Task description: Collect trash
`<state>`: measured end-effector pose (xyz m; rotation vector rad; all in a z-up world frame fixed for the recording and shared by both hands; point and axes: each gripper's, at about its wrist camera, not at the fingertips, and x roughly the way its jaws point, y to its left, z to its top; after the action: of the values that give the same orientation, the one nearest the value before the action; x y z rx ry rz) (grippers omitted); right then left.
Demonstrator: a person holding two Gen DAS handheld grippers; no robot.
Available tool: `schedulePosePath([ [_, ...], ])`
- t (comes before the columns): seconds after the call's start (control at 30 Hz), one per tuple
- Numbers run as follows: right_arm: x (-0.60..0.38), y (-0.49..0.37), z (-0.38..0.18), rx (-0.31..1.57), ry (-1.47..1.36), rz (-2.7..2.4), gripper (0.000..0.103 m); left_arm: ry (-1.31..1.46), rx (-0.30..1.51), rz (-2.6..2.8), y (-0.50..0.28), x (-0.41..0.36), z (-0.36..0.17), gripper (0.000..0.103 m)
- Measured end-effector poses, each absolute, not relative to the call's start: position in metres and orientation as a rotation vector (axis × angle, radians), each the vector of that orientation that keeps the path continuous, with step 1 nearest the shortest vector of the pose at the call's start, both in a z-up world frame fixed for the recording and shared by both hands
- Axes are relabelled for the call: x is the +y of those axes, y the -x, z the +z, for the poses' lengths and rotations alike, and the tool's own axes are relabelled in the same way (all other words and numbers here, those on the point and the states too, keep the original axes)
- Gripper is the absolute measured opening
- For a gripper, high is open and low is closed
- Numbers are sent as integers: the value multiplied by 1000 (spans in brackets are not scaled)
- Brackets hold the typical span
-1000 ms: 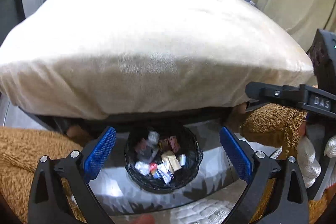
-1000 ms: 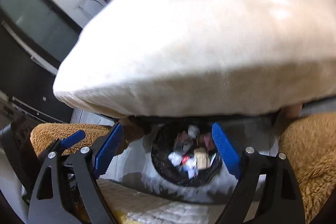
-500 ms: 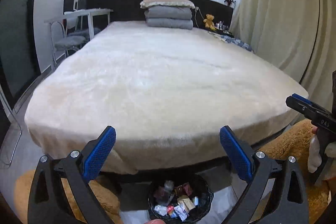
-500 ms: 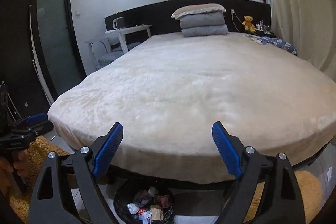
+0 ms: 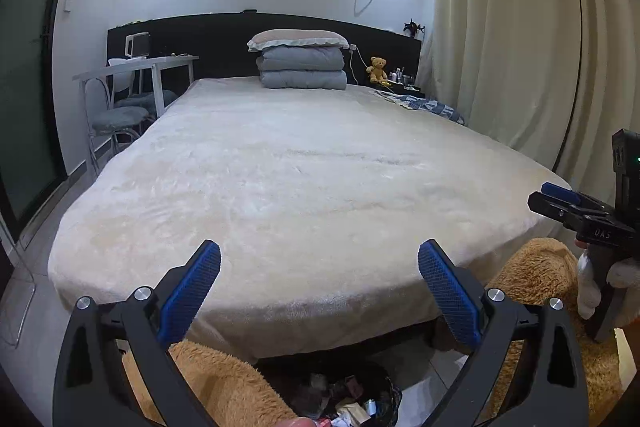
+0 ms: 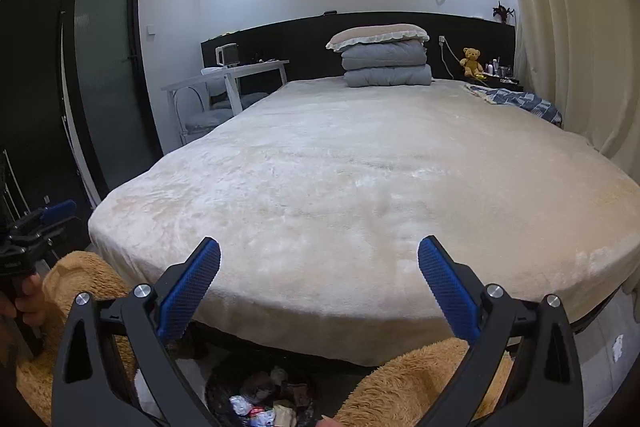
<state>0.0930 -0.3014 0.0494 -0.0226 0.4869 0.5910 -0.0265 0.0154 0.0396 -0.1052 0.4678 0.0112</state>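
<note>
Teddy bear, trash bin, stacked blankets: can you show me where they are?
Small brown teddy bear (image 6: 471,61): right wrist view, on its body.
Black trash bin full of wrappers (image 6: 224,385): right wrist view, on its left rim.
Folded grey blankets (image 5: 302,69): left wrist view, mid-stack.

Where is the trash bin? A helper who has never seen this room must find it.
Start at the big cream bed. At its foot, on the floor, sits the black-lined trash bin, holding crumpled wrappers. The fuzzy brown shapes on either side hold nothing.
</note>
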Motion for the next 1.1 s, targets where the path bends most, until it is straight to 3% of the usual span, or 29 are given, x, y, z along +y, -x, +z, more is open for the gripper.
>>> schedulePosePath([
  [1.1,-267,-90,30,532,140,575,98,79,498,17,28,1,28,96],
])
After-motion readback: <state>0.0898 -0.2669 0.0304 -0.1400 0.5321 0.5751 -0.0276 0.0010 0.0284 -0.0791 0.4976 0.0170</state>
